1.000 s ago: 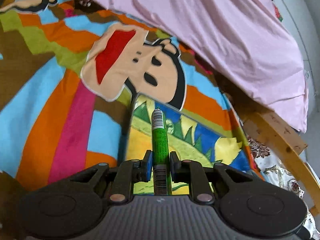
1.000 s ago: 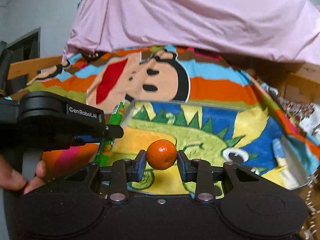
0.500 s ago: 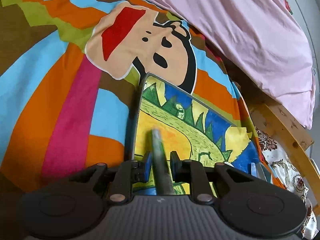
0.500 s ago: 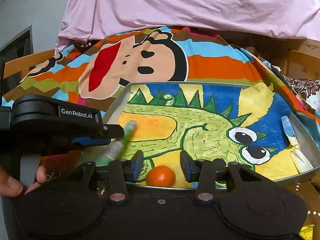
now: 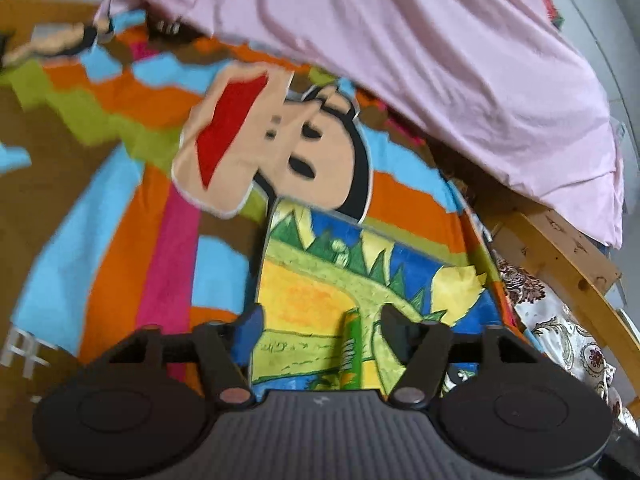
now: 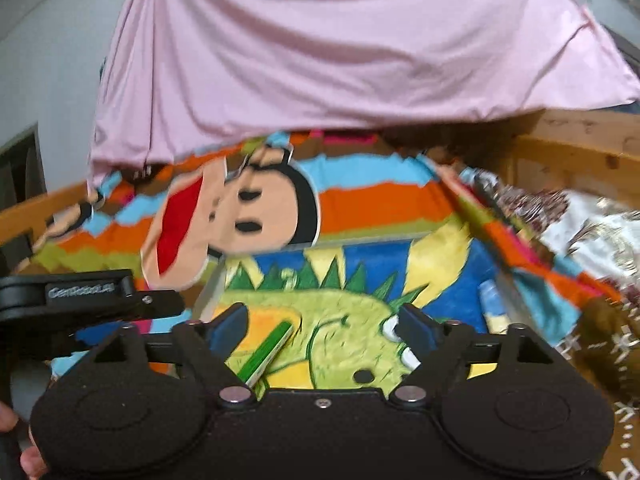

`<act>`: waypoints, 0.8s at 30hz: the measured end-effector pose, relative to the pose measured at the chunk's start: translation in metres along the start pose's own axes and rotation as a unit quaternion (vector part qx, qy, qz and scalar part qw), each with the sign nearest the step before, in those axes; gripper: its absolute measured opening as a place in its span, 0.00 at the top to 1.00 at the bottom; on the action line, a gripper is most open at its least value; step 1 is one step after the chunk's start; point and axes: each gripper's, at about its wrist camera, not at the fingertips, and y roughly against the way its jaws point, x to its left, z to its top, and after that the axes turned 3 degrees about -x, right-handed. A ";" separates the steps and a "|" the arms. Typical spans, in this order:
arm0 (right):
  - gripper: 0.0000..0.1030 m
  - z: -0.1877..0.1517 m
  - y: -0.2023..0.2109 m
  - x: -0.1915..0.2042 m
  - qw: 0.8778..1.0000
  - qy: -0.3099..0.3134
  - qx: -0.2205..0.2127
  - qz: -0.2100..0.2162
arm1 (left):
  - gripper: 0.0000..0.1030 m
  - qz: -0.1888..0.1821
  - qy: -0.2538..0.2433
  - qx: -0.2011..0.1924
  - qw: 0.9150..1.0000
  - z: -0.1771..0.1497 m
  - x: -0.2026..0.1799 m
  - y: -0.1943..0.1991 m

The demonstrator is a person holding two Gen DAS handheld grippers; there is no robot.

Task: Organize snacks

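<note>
A metal tray (image 5: 262, 276) lined with a dinosaur picture lies on the bed. A green snack tube (image 5: 350, 346) lies loose in it. My left gripper (image 5: 322, 330) hovers over the tube with its jaws opening, and neither pad touches it. In the right wrist view, the same tube (image 6: 267, 351) rests in the tray (image 6: 210, 298) near the left finger. My right gripper (image 6: 323, 330) is also opening, with nothing between its fingers. The orange is out of sight in both views. The left gripper (image 6: 90, 300) shows at the left of that view, with a person's hand (image 6: 24, 456) below it.
The tray sits on a striped cartoon blanket (image 5: 120, 208). A pink sheet (image 5: 420, 60) is draped over the far side. A wooden bed frame (image 5: 568, 272) and a patterned cloth (image 5: 560, 332) border the right.
The left gripper let go of the green tube, which now lies in the tray. The right gripper released the orange into the tray. Both grippers then opened wide, rose and pulled back.
</note>
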 end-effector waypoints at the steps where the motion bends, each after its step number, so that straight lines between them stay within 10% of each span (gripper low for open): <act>1: 0.10 0.004 0.007 -0.003 1.000 -0.004 -0.007 0.000 | 0.21 0.002 -0.008 -0.010 1.000 0.002 -0.005 0.010; 6: 0.01 0.017 0.054 -0.014 0.999 -0.021 -0.047 0.008 | 0.01 0.018 -0.055 -0.064 0.996 0.004 -0.029 0.061; 24: 0.01 -0.004 0.207 -0.021 0.994 -0.001 -0.109 0.013 | 0.00 0.091 -0.150 -0.148 0.973 -0.048 -0.071 0.210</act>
